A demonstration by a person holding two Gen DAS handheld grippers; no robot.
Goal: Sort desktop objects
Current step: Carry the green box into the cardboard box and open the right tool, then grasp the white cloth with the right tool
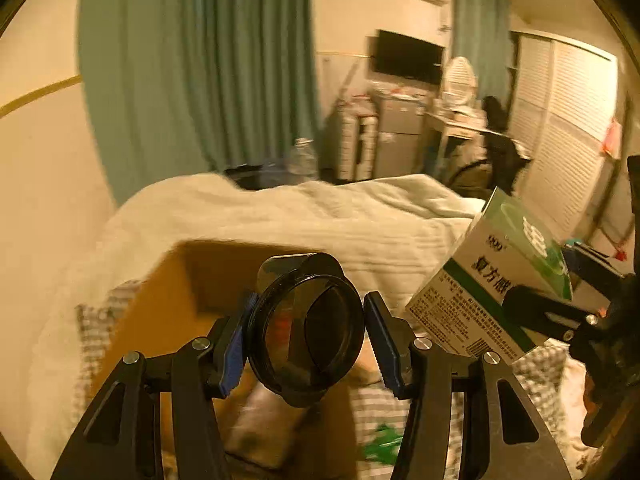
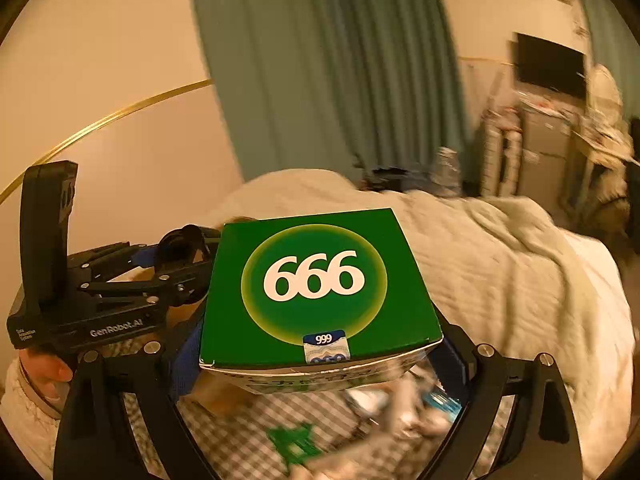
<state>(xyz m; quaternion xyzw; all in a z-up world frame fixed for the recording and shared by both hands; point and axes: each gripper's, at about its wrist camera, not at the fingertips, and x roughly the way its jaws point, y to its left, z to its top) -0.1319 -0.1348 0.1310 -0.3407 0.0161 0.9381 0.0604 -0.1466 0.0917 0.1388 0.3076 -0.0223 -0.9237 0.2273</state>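
A bedroom under warm light: green curtains [image 1: 192, 72], a wall TV [image 1: 408, 56], and a bed under a pale quilt [image 1: 320, 216], with a checked cloth [image 2: 240, 432] spread on the near side. A cardboard box [image 1: 176, 292] stands open on the cloth and serves as the landmark. The left gripper [image 1: 306, 326] hangs over the box, its blue pads set against either side of a dark jar [image 1: 306, 320], so the jaws appear clamped on it, though the right pad may stand slightly clear. The right gripper [image 2: 320, 364], to the right of the box, has its jaws closed on a green medicine carton [image 2: 316, 292], held tilted in the air. Inside the box something pale lies on the bottom, blurred beyond naming. Right of the box, small items remain scattered on the cloth, also blurred. Judgement: sorting is under way, two items are in transit, neither yet deposited, and several items are left.
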